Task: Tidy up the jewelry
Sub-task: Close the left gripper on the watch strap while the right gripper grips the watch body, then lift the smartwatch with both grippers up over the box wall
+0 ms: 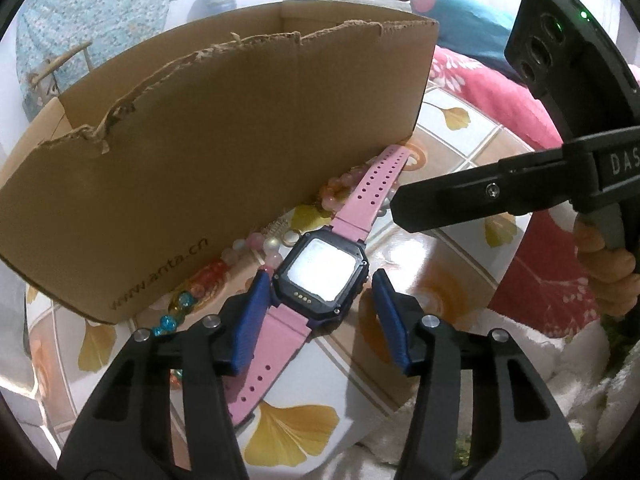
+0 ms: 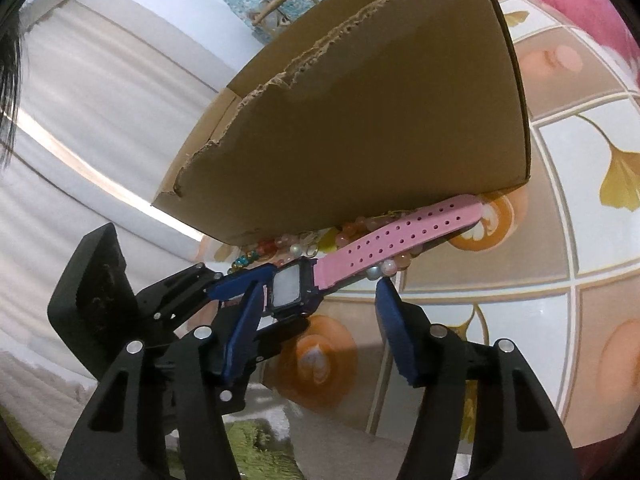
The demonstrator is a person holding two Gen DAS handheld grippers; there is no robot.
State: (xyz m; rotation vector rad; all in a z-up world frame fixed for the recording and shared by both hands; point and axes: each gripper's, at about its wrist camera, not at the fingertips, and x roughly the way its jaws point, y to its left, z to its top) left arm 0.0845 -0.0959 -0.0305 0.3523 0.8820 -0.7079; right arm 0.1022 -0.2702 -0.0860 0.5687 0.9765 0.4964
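Watch (image 1: 320, 276): lying face up on the patterned tabletop (image 1: 452, 148), just in front of the cardboard box (image 1: 224, 140); pink strap (image 1: 376, 184) running up to the foot of the box, the other strap end pointing back toward the camera.
Beads: strings of pink, pearl and blue beads (image 1: 240, 252) bunched along the foot of the box, partly under the strap.
Left gripper (image 1: 320, 300): fingers half closed, blue pads (image 1: 256, 300) astride the watch case; left pad looks to be at the case edge, right pad a little off it; no firm squeeze visible, so not yet gripping.
Right gripper (image 2: 320, 308): fingers half closed, spanning the strap near the case from above; nothing touched by its pads in its own view.
Step in hand, as judged: taking hold of the watch to lift it into the box.
Doing it well: centre the case between the pads before closing; press on the flat case sides, not the buttons or the glass; close evenly so the case does not twist out.
Strap care: lift slowly and straight, since the beads under the strap could drag along or scatter.
Second gripper: best kept on the strap, or clear of the case, so the two do not collide.
Writing on box: "www.anta.cn" along the lower front edge.
Writing on right gripper body: "DAS", cut off at the frame edge.
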